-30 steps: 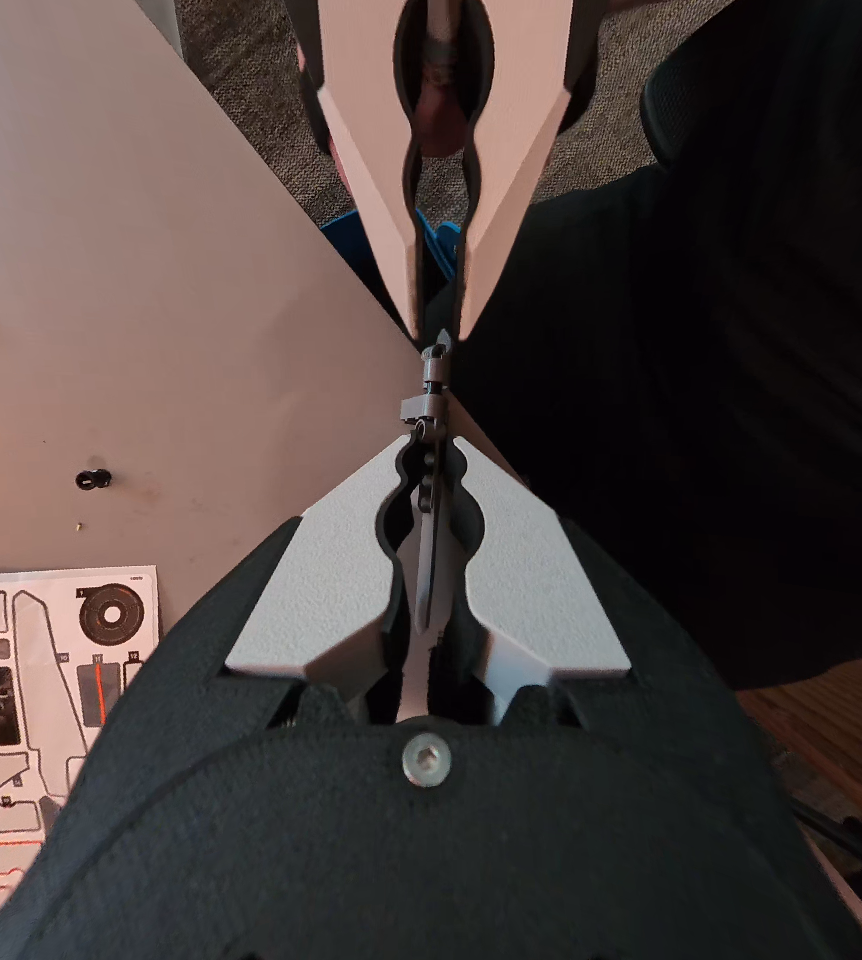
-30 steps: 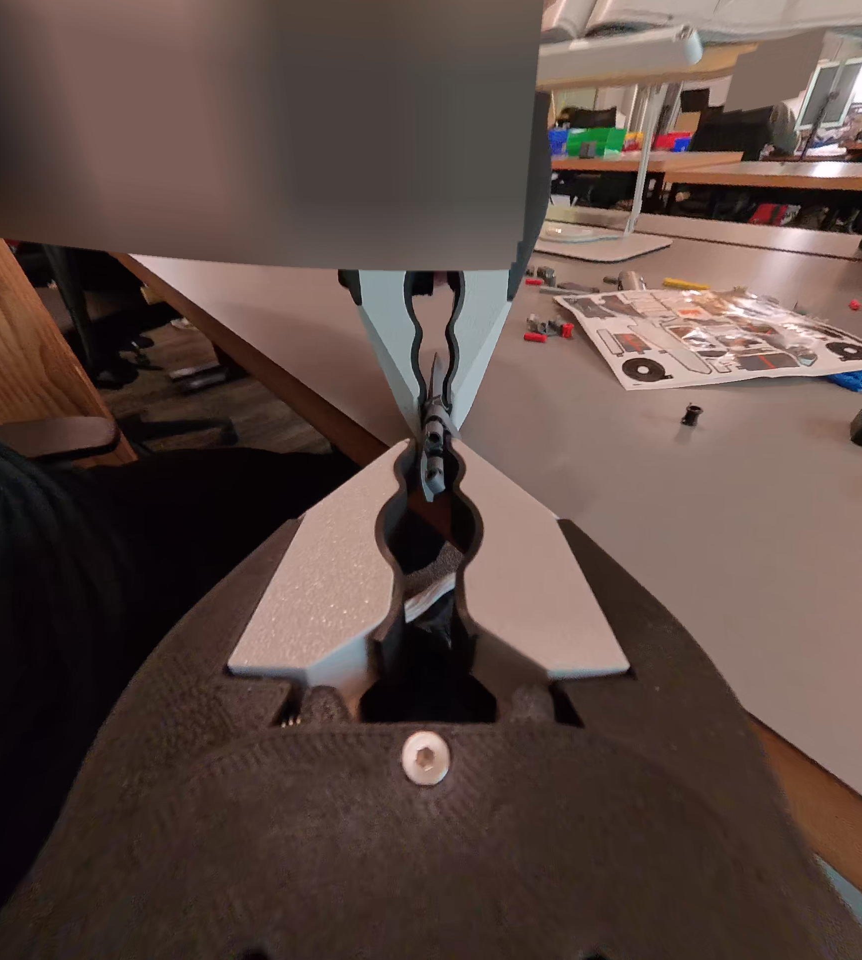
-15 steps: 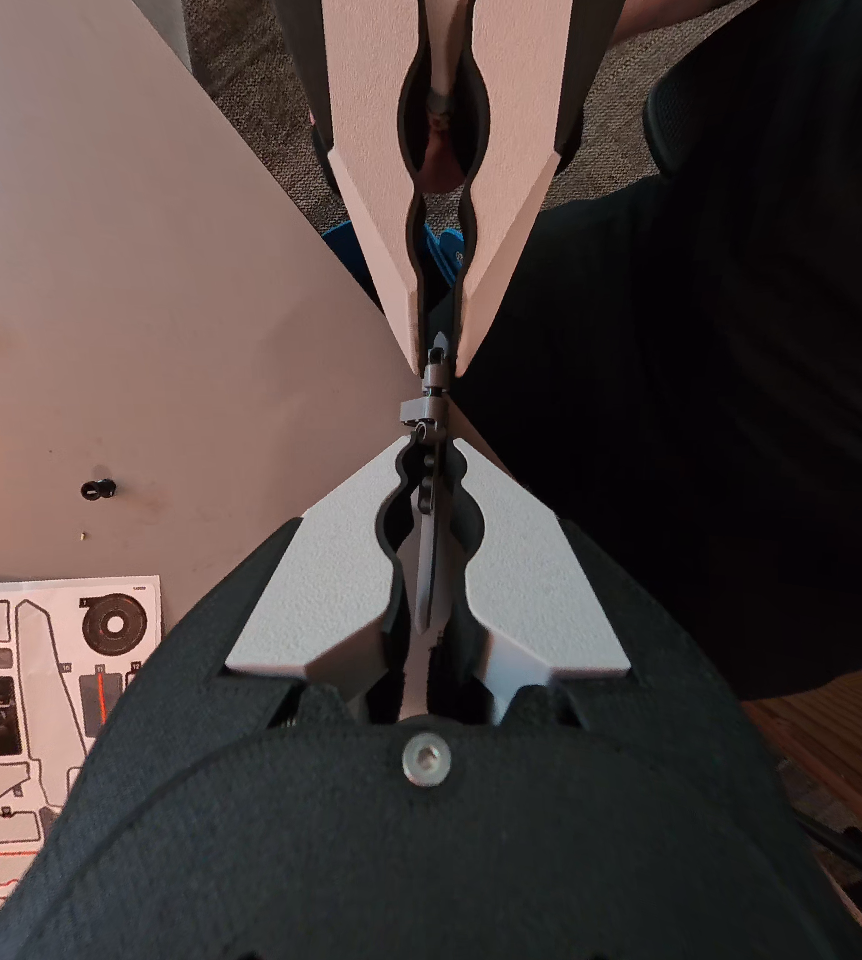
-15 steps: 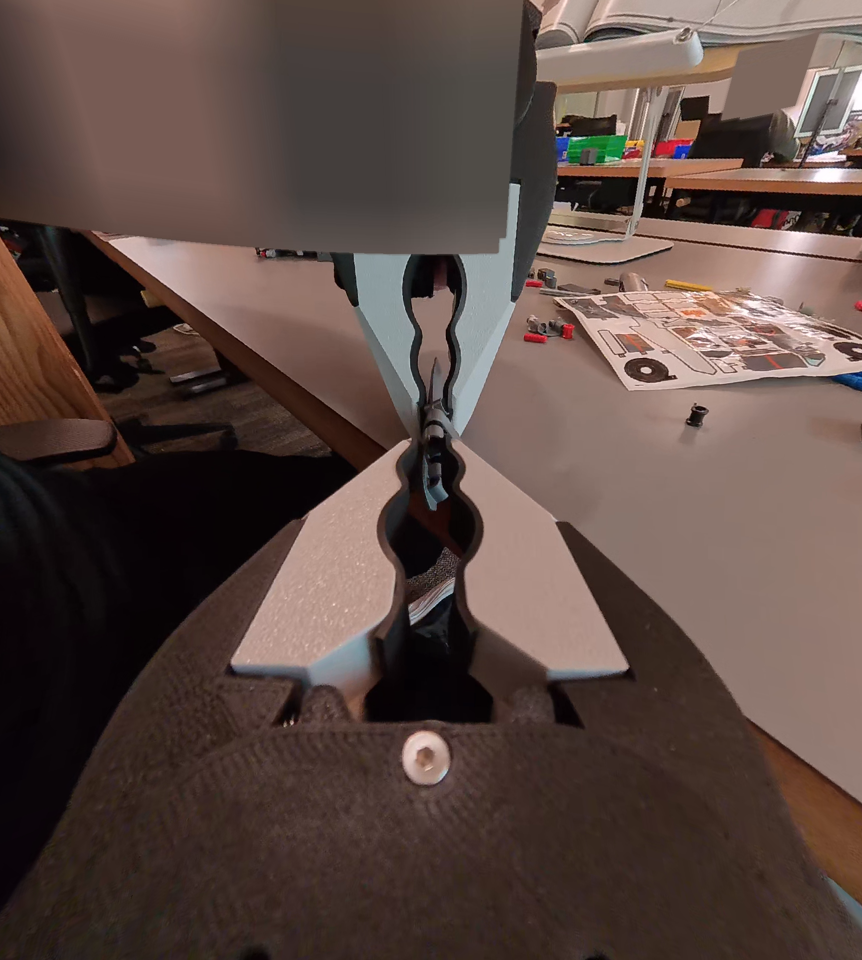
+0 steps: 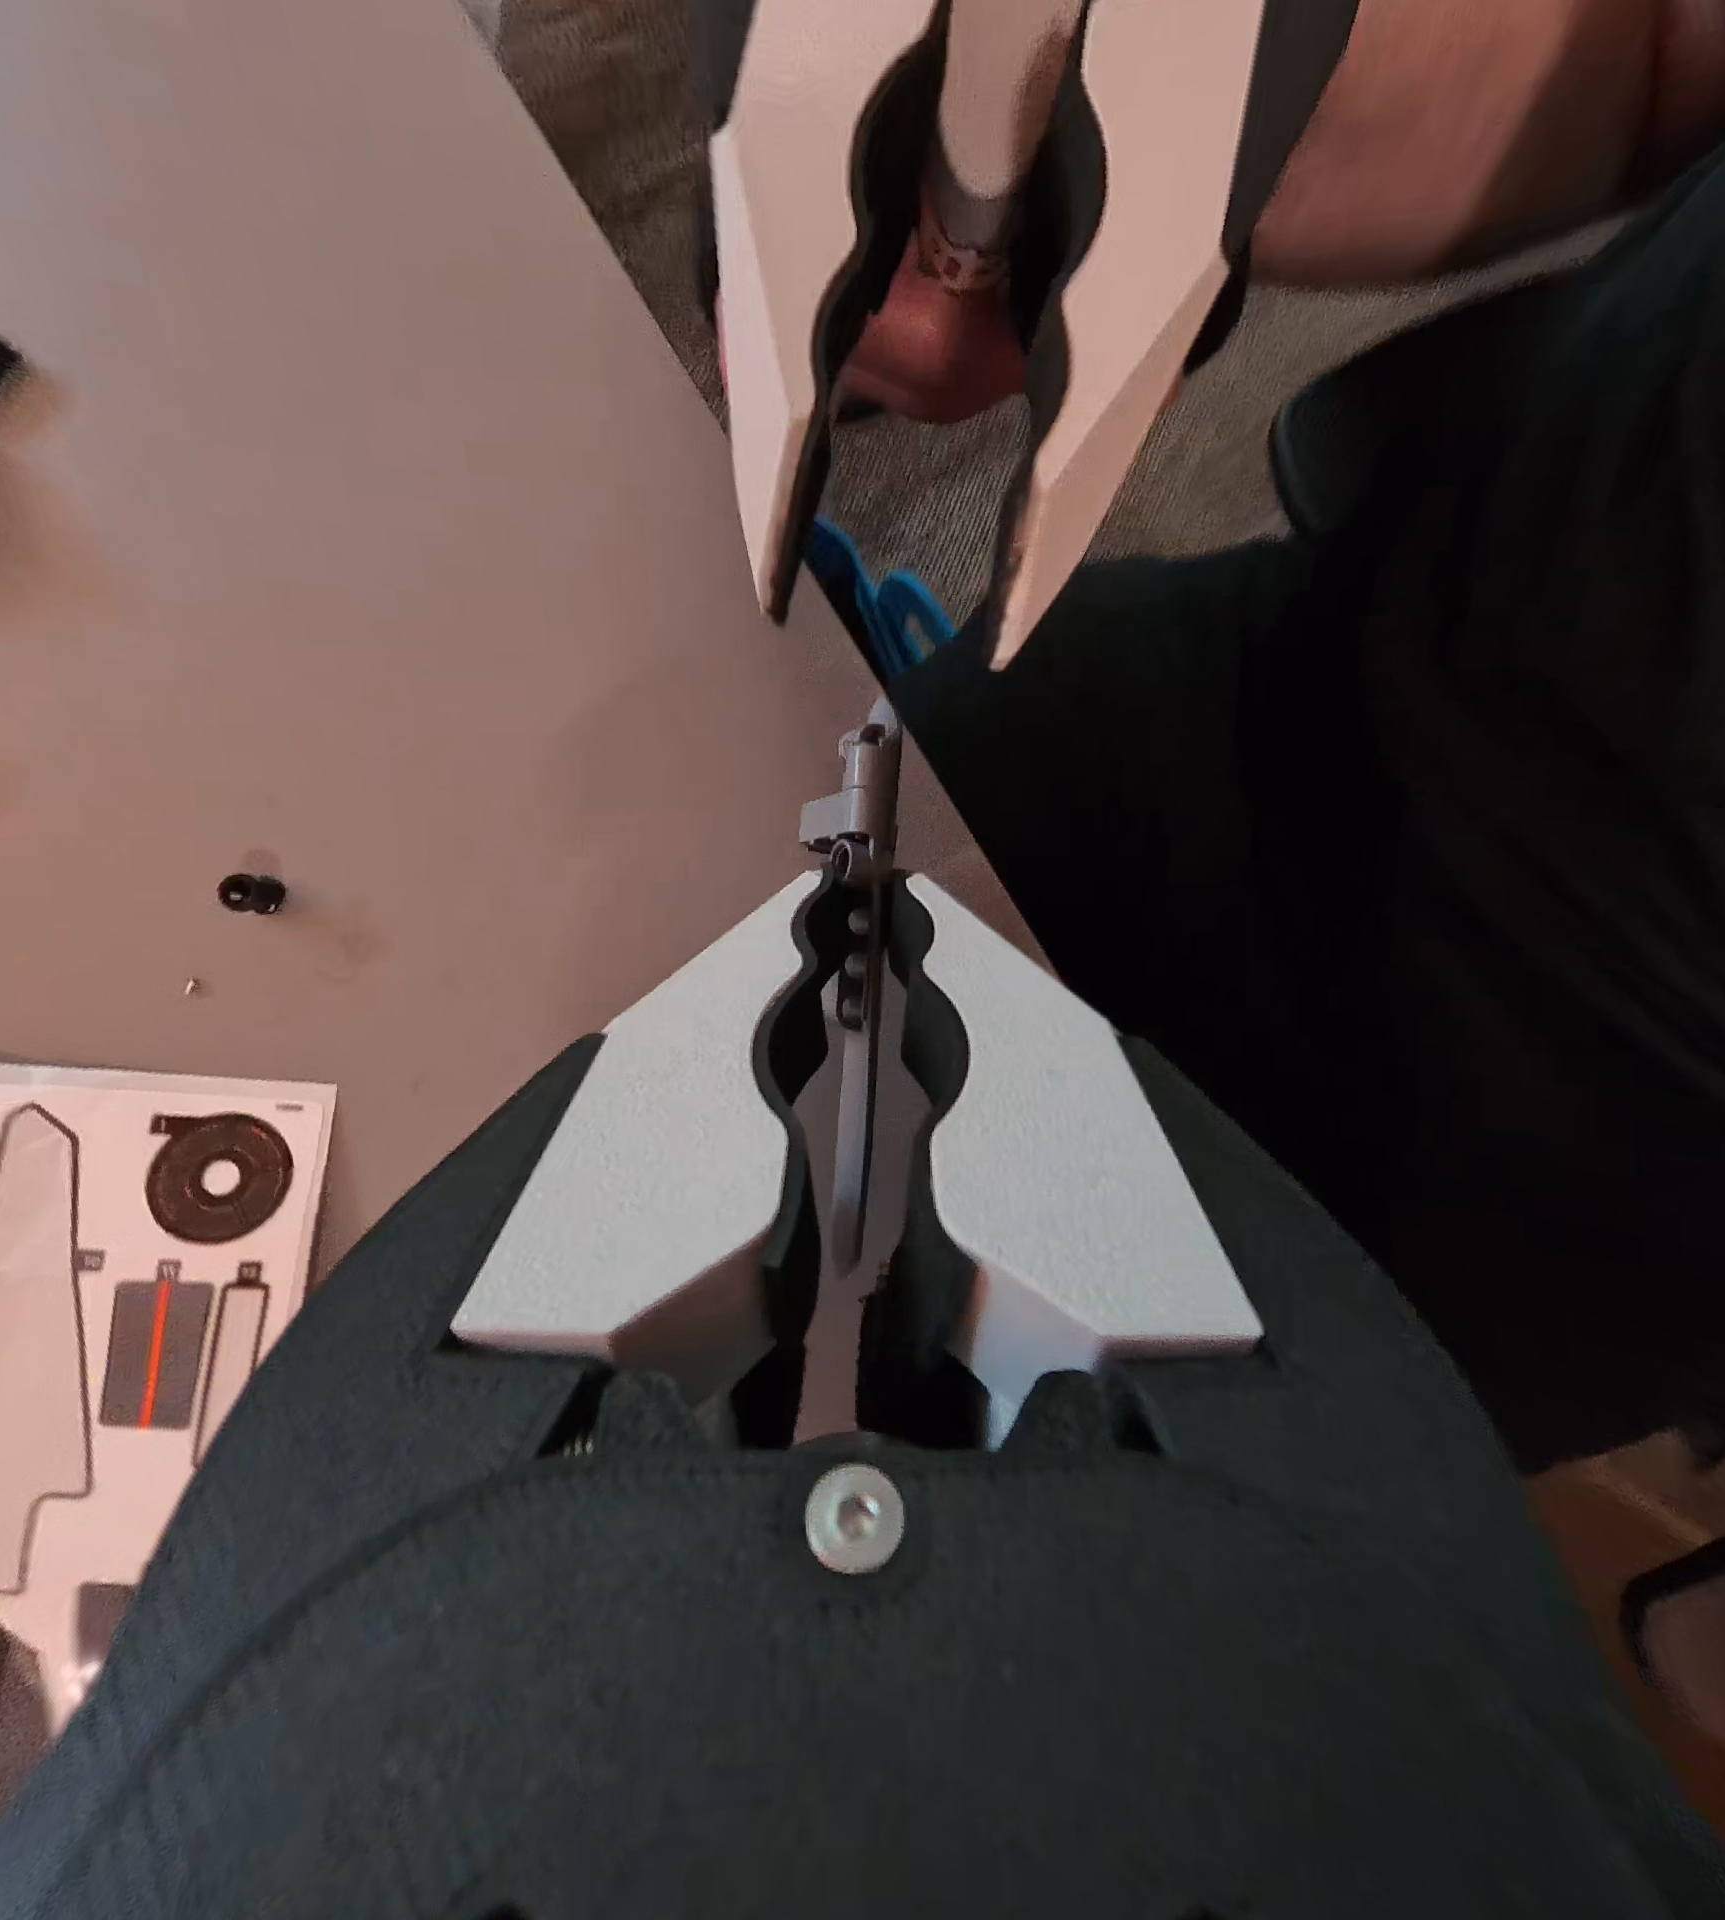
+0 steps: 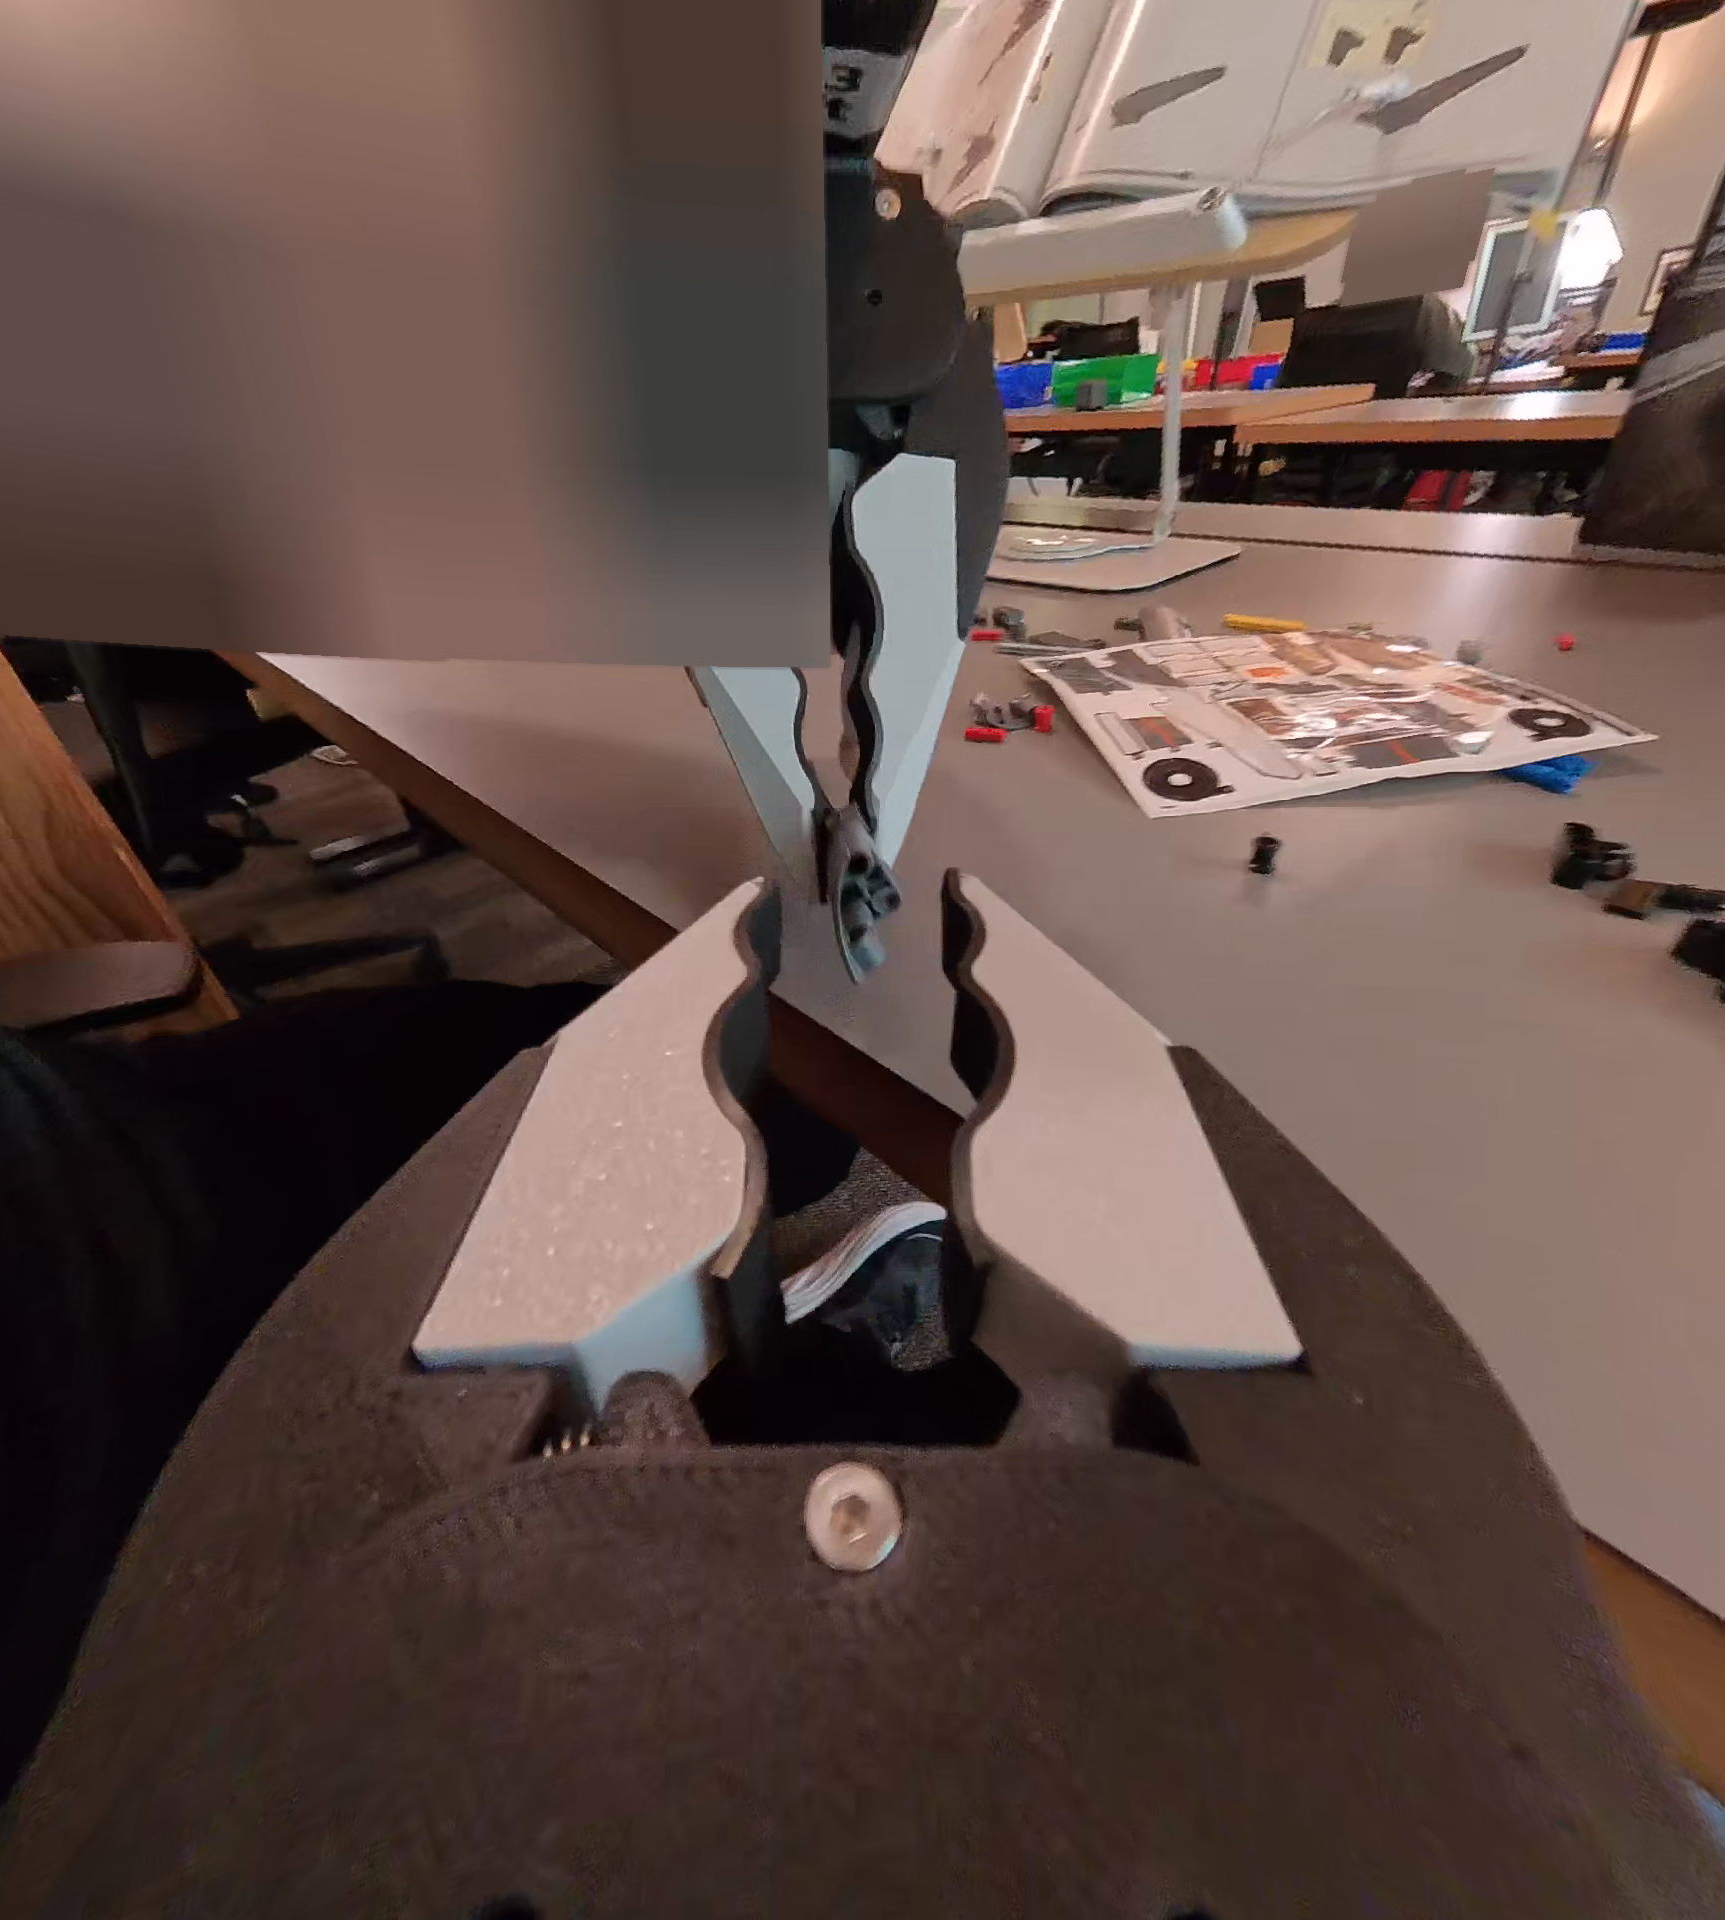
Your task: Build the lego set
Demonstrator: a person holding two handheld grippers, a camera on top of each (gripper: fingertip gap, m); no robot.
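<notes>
A: So, where is the lego part now?

B: The left gripper [image 5: 856, 883] pinches it. Its fingers are pressed on a thin grey lego assembly [image 5: 863, 810], which sticks out past the fingertips, above the edge of the grey table [image 5: 370, 520]. In the right wrist view the same assembly [image 6: 858, 883] hangs from the tip of the left gripper [image 6: 842, 821].

A: And the right gripper?

B: The right gripper [image 6: 853, 883] has its fingers spread and holds nothing. In the left wrist view it [image 5: 889, 634] faces the assembly, just beside its tip but not touching.

A: Which step is in hand?

B: It looks like a step between two joins: the assembly is kept in the air by one gripper, and the other is free. The small piece at the end seems to be seated, but the view is blurred there, so this is not sure.

A: What does the next move call for?

B: Probably the free gripper must fetch another piece. Loose dark pieces [image 6: 1668, 914] and a small black connector [image 6: 1261, 854] lie on the table near the sticker sheet [image 6: 1336, 717]. The left gripper must hold its grip steady, because the assembly is thin and could turn between the fingers.
</notes>
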